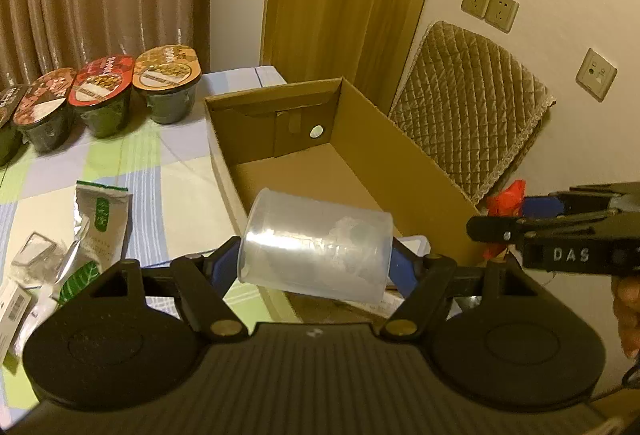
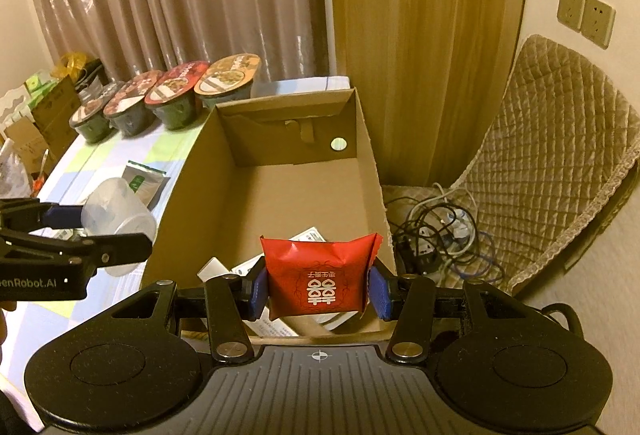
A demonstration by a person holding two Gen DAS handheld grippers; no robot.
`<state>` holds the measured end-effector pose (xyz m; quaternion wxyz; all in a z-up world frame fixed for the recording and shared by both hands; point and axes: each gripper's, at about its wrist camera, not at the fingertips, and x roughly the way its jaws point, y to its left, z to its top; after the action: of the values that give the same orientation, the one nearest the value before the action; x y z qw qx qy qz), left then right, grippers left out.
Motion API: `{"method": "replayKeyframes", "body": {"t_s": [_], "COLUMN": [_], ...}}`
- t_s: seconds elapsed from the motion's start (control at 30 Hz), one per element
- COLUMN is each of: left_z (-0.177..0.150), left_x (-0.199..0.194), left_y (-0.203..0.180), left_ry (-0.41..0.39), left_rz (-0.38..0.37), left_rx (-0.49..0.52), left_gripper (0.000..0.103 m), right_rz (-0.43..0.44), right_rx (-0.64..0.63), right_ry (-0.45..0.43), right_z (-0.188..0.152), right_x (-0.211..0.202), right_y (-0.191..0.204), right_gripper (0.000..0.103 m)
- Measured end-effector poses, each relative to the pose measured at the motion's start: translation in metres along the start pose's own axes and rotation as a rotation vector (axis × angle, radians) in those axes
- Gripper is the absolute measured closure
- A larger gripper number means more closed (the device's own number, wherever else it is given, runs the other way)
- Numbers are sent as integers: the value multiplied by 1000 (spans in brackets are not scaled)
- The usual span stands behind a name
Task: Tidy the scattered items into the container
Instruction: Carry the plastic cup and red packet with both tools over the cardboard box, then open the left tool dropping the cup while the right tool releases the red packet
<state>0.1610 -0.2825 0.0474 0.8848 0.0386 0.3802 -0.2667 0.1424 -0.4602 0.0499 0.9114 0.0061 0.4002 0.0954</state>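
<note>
**Both jaws loaded at the near end of the box**

Both pairs of jaws are closed on cargo: the left gripper [image 1: 316, 265] pinches a translucent plastic cup [image 1: 316, 245] on its side between its blue pads, and the right gripper [image 2: 318, 289] clamps a red foil packet [image 2: 318, 275] by its two side edges, printed face toward the camera.

The table [image 1: 176, 159], under a checked cloth, carries everything. The open cardboard box [image 2: 200, 171], the container here, stands along the table's right edge, so it is within reach of both hands. A few flat white items [image 2: 308, 235] lie at its near end; the far end is bare.

Four instant-noodle bowls [image 1: 166, 85] line the table's far edge, well apart from the grippers. A green-and-white sachet [image 1: 102, 223] and small packets [image 1: 32, 255] lie scattered toward the table's left edge, not yet collected.

The cup hangs just over the box's near left wall, the packet above its near end; both look ready to be let go inside.
</note>
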Motion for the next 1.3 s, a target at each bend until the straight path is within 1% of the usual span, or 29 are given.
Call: {"method": "replayKeyframes", "body": {"t_s": [0.2, 0.53, 1.3], "left_z": [8, 12, 18], "left_x": [10, 23, 35], "left_y": [-3, 1, 6], "left_ry": [-7, -4, -2], "left_rz": [-6, -9, -20], "left_rx": [3, -7, -16], "left_gripper": [31, 31, 31], "right_rz": [0, 3, 9], "right_rx": [-4, -19, -48], "right_ry": [11, 24, 38], "right_z": [2, 6, 15], "right_x": [9, 21, 35], "right_y": [0, 1, 10], "right_gripper": [51, 50, 50]}}
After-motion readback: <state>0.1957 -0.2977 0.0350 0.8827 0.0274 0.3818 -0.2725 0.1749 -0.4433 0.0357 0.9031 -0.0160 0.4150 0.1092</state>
